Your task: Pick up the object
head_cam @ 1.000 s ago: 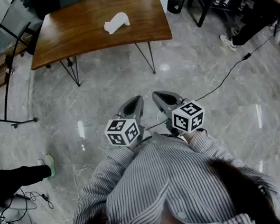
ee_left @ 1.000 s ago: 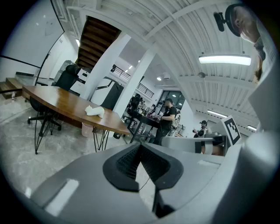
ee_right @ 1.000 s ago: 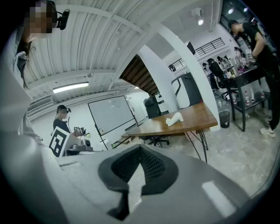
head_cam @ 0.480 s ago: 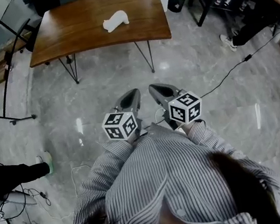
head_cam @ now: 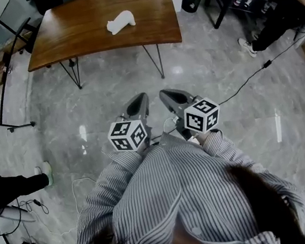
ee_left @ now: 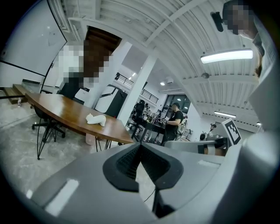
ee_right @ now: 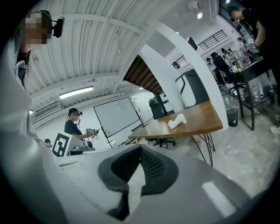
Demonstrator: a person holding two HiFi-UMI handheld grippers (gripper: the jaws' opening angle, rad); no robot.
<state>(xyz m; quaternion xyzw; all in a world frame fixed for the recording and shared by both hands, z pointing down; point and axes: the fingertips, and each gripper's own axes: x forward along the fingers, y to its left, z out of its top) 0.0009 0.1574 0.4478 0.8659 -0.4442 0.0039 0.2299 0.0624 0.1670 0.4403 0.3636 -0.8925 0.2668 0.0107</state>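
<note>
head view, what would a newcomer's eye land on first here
A small white object lies alone on the brown wooden table at the top of the head view. Lower down, over the shiny grey floor, the left hand-held gripper and the right hand-held gripper sit side by side, pointing toward the table. Both are shut and empty, well short of it.

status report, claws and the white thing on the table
Left claw shut, empty; right claw shut, empty. Small white object on brown wooden table, well ahead. Grey marble floor between.

No legible text, labels, brands or numbers anywhere.
</note>
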